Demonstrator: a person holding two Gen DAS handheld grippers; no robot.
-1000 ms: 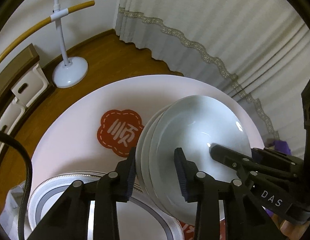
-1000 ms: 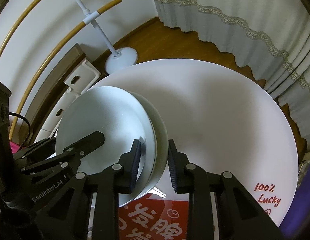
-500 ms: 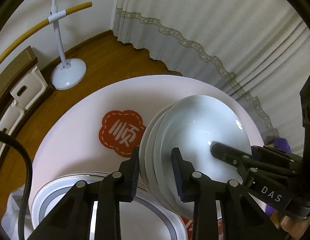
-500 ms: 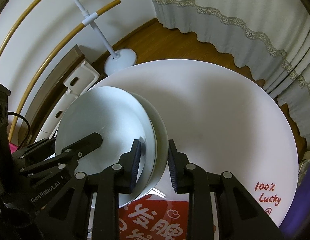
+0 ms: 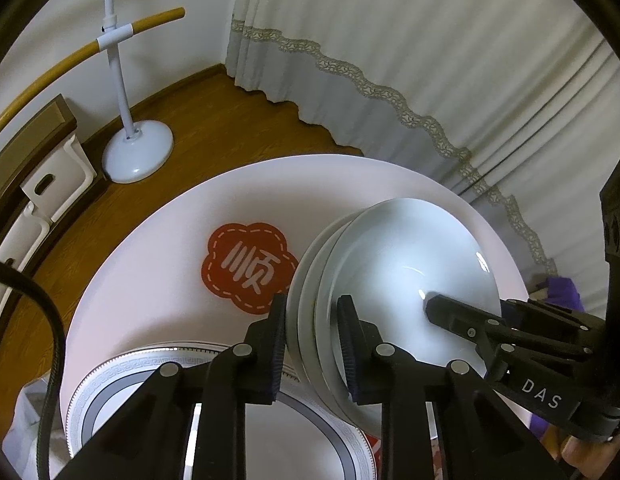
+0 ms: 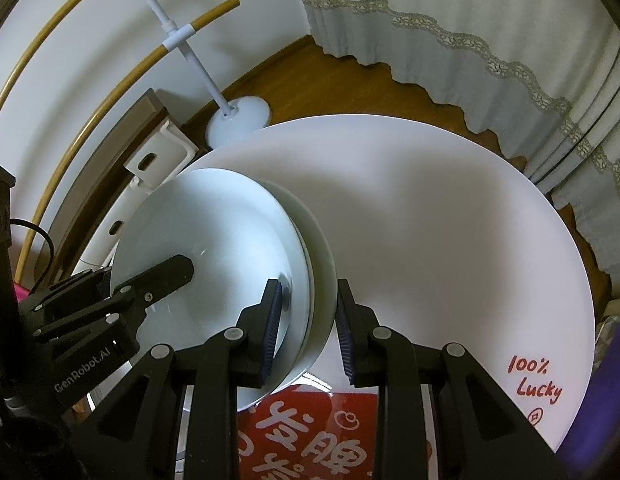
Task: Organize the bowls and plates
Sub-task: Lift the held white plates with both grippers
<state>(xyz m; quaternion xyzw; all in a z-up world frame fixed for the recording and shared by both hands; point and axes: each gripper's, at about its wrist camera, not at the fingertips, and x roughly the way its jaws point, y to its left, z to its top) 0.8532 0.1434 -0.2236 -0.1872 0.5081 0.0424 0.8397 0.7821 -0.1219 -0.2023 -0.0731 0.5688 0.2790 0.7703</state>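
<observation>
Two black grippers are holding one stack of pale blue-white round bowls (image 5: 390,280) from both sides, above a big round white table (image 5: 158,264). In the left wrist view, the left gripper (image 5: 312,344) is reaching over the left rim of the stack, and its jaws are closing on that rim, with one dark ribbed pad outside the bowls and the other inside the top bowl. The pads are looking as if they are touching the rim. In the right wrist view, the right gripper (image 6: 308,328) is sitting narrow over the right rim of the same stack (image 6: 214,248), with one pad inside the top bowl and one outside, and it is gripping the bowls there. The stack is tilting, and its lower edge is hanging over a flat white plate with a grey patterned ring (image 5: 122,392) that is lying on the near part of the table. A red flower-shaped sticker with a white sign (image 5: 250,268) is showing on the table just left of the bowls. Red writing (image 6: 534,380) is showing near the right edge of the table. A white stand with a round base (image 5: 138,152) is standing on the brown wooden floor (image 5: 230,128) behind the table, and pale curtains with a lace strip (image 5: 390,60) are hanging at the back.
</observation>
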